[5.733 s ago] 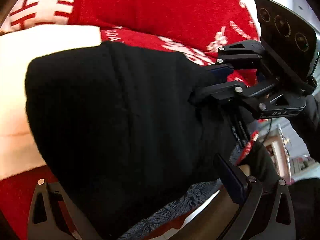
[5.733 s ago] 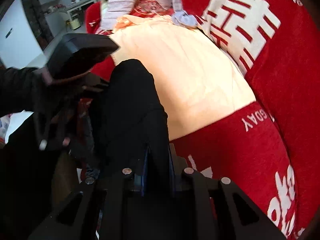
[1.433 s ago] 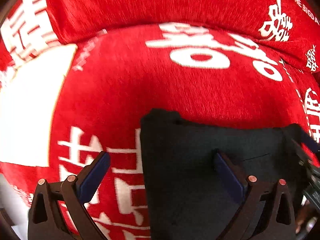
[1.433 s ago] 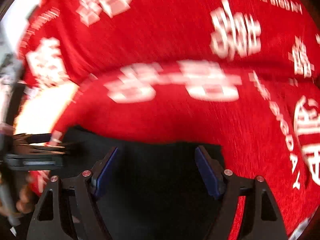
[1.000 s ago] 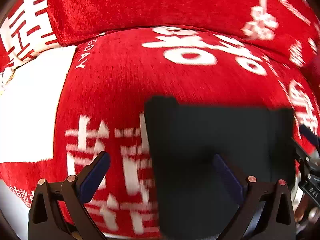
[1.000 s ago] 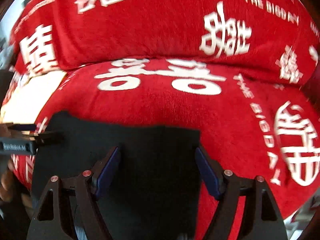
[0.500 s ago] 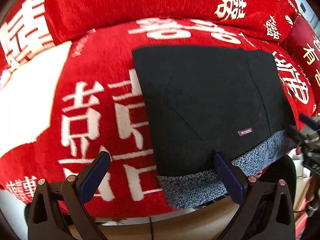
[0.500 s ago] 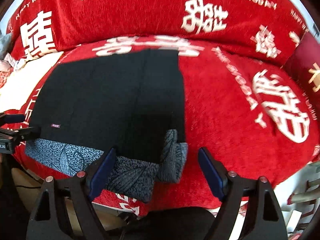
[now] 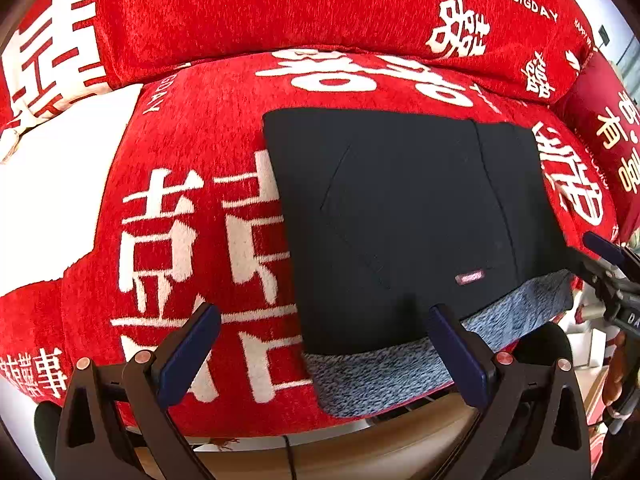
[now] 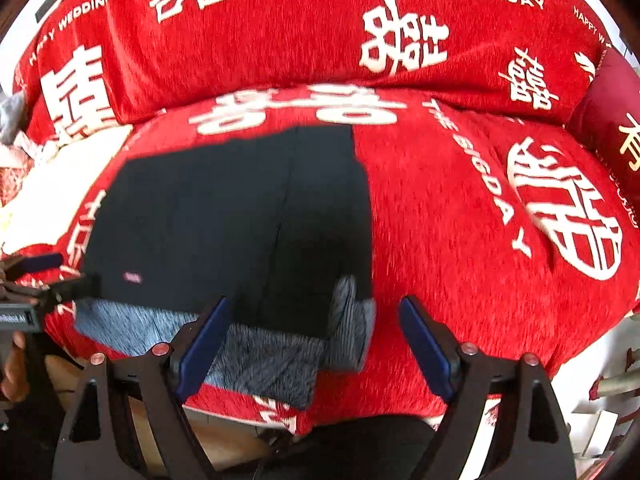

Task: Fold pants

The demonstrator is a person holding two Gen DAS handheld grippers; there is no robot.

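While both cameras look down on the black pants [image 9: 404, 216] lying folded flat on the red sofa cover [image 9: 192, 160], only the right wrist view shows the grey lining curled up at their near right corner. The left gripper [image 9: 324, 344] gapes wide and holds nothing. The right gripper [image 10: 316, 332], its jaws just widening, also holds nothing, poised above the hem.
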